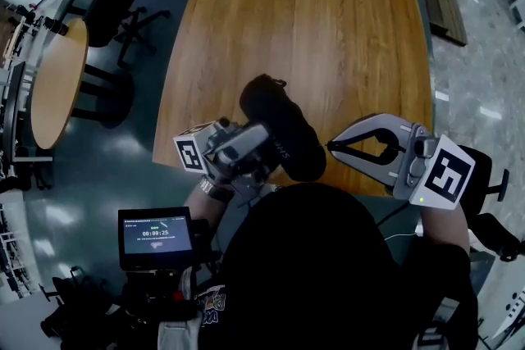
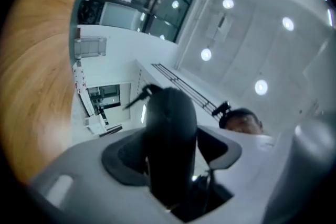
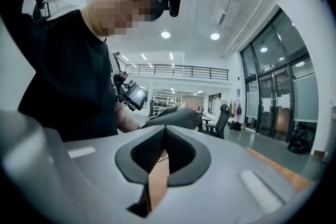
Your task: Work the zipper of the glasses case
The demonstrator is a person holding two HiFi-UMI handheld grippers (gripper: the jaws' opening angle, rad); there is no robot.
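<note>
Wooden tabletop below | left tongs grasp glasses case; right tongs clenched, empty | next: steady case; reopen; pinch zipper pull squarely

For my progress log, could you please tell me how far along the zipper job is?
Done: the left gripper has the glasses case clamped, held above the table. In hand: the right gripper, jaws shut and empty, sits beside the case's near end. Left: taking the zipper pull, at the far end, and running it; the zip's state isn't readable.
</note>
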